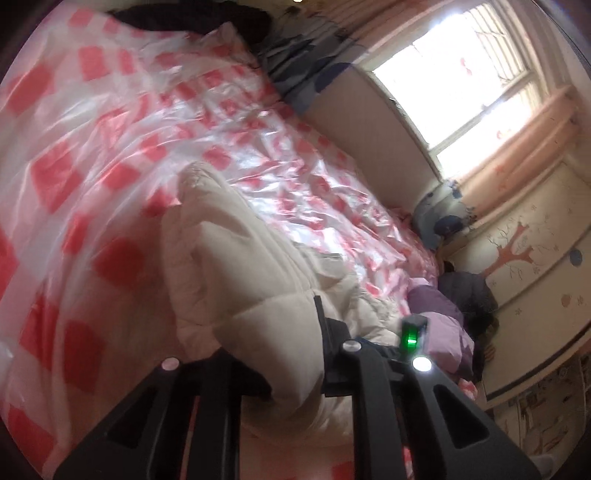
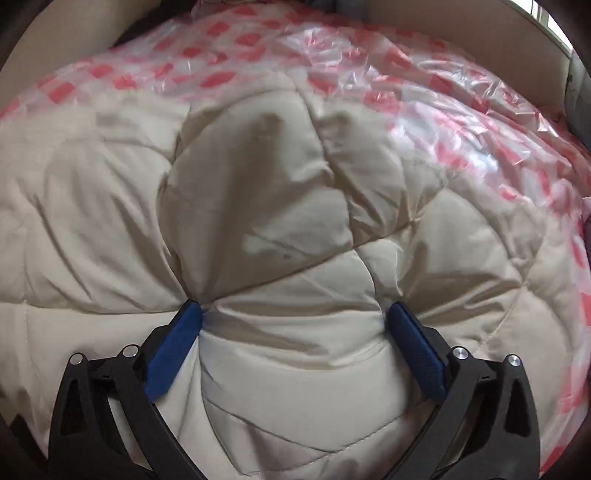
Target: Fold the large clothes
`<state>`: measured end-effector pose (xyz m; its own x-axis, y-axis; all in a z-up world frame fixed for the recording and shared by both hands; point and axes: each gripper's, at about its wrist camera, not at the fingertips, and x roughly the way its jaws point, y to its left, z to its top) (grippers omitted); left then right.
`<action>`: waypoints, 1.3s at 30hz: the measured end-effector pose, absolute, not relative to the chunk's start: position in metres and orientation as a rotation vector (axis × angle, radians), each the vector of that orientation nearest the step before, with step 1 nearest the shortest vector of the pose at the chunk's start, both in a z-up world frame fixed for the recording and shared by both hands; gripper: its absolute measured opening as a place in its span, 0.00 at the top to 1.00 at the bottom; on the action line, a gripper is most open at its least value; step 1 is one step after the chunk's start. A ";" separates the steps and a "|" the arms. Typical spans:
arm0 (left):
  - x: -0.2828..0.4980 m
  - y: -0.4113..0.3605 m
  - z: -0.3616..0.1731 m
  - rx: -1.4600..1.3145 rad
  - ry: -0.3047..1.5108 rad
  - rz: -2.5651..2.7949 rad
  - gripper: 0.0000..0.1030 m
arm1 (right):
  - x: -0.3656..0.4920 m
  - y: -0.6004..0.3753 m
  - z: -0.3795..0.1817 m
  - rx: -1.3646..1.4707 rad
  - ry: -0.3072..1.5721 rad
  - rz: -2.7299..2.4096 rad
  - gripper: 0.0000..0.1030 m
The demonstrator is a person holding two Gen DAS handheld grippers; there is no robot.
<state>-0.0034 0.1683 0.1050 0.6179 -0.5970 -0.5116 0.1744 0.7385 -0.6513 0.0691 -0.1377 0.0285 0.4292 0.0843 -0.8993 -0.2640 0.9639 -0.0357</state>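
Note:
A cream quilted puffer coat [image 2: 280, 206] lies on a bed covered with a red-and-white checked plastic sheet [image 2: 461, 110]. In the right wrist view my right gripper [image 2: 295, 314] is open, its blue pads [image 2: 173, 350] pressed into the coat with a puffy fold bulging between them. In the left wrist view the coat [image 1: 236, 266] is bunched up and its fabric runs between the black fingers of my left gripper [image 1: 291, 373], which looks shut on it; the fingertips are hidden by the cloth.
The checked sheet [image 1: 110, 129] covers the bed. A purple garment [image 1: 443, 321] and dark clothes [image 1: 469, 291] lie at the bed's far end. A window [image 1: 461, 81] with curtains and a decorated wall [image 1: 517, 254] stand beyond. A beige headboard [image 2: 461, 33] borders the bed.

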 end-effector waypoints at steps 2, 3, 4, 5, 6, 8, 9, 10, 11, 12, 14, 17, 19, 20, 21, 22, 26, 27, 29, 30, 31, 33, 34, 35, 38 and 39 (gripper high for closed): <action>-0.004 0.147 0.121 -0.512 0.759 -0.489 0.84 | 0.062 -0.146 0.053 -0.120 1.038 0.216 0.06; -0.005 0.143 0.125 -0.493 0.750 -0.501 0.84 | 0.052 -0.150 0.068 -0.088 0.959 0.219 0.06; -0.006 0.134 0.133 -0.460 0.737 -0.507 0.84 | 0.044 -0.150 0.079 -0.077 0.889 0.218 0.06; -0.005 0.124 0.140 -0.433 0.726 -0.515 0.84 | 0.044 -0.145 0.073 -0.110 0.906 0.222 0.06; -0.003 0.112 0.146 -0.423 0.722 -0.537 0.84 | 0.052 -0.134 0.044 -0.184 1.039 0.247 0.06; -0.003 0.088 0.152 -0.396 0.722 -0.579 0.85 | 0.053 -0.137 0.035 -0.167 1.068 0.270 0.06; -0.006 0.071 0.160 -0.352 0.707 -0.598 0.85 | 0.051 -0.143 0.040 -0.115 1.061 0.284 0.06; -0.009 0.052 0.167 -0.324 0.694 -0.635 0.85 | 0.045 -0.161 0.056 -0.003 1.028 0.304 0.06; -0.013 0.034 0.174 -0.297 0.685 -0.672 0.85 | 0.036 -0.178 0.069 0.065 0.988 0.307 0.06; -0.016 0.013 0.178 -0.267 0.679 -0.709 0.85 | 0.033 -0.188 0.081 0.104 0.959 0.307 0.06; -0.018 -0.023 0.178 -0.233 0.690 -0.777 0.85 | 0.011 -0.234 0.105 0.258 0.890 0.335 0.06; -0.026 -0.092 0.160 -0.171 0.735 -0.886 0.85 | -0.019 -0.324 0.127 0.496 0.805 0.341 0.06; -0.031 -0.133 0.138 -0.144 0.788 -0.947 0.85 | -0.036 -0.378 0.143 0.618 0.737 0.308 0.06; -0.032 -0.152 0.125 -0.138 0.819 -0.972 0.85 | -0.044 -0.403 0.152 0.658 0.708 0.300 0.06; -0.033 -0.176 0.105 -0.131 0.864 -1.001 0.85 | -0.049 -0.427 0.162 0.682 0.683 0.281 0.06; -0.033 -0.191 0.091 -0.119 0.893 -1.013 0.85 | -0.052 -0.437 0.172 0.679 0.673 0.265 0.06; -0.043 -0.233 0.037 -0.040 0.979 -1.007 0.85 | -0.039 -0.439 0.209 0.544 0.703 0.286 0.06; -0.046 -0.234 0.032 -0.022 0.980 -1.003 0.85 | -0.025 -0.428 0.212 0.477 0.749 0.302 0.06; -0.049 -0.231 0.033 0.005 0.973 -1.003 0.84 | 0.002 -0.403 0.203 0.369 0.849 0.321 0.06; -0.050 -0.227 0.035 0.014 0.969 -1.002 0.84 | 0.010 -0.392 0.195 0.335 0.898 0.344 0.06; -0.052 -0.224 0.038 0.028 0.966 -0.999 0.84 | 0.020 -0.376 0.183 0.280 0.957 0.358 0.06; -0.062 -0.215 0.049 0.076 0.958 -0.990 0.83 | 0.036 -0.354 0.158 0.123 1.046 0.283 0.06; -0.066 -0.209 0.056 0.098 0.950 -0.983 0.82 | 0.040 -0.349 0.144 0.082 1.090 0.272 0.06; -0.073 -0.200 0.064 0.127 0.938 -0.970 0.81 | 0.042 -0.347 0.132 0.079 1.117 0.272 0.06; -0.081 -0.157 0.094 0.082 0.928 -0.985 0.68 | 0.035 -0.341 0.120 -0.007 1.115 0.219 0.06; -0.082 -0.145 0.110 0.089 0.898 -0.928 0.61 | 0.033 -0.344 0.119 -0.017 1.115 0.199 0.06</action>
<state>-0.0823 -0.1448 0.1095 0.2765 -0.6553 -0.7029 0.7244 0.6227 -0.2956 0.0328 -0.3438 0.1191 0.4245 0.1508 -0.8928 -0.1674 0.9821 0.0863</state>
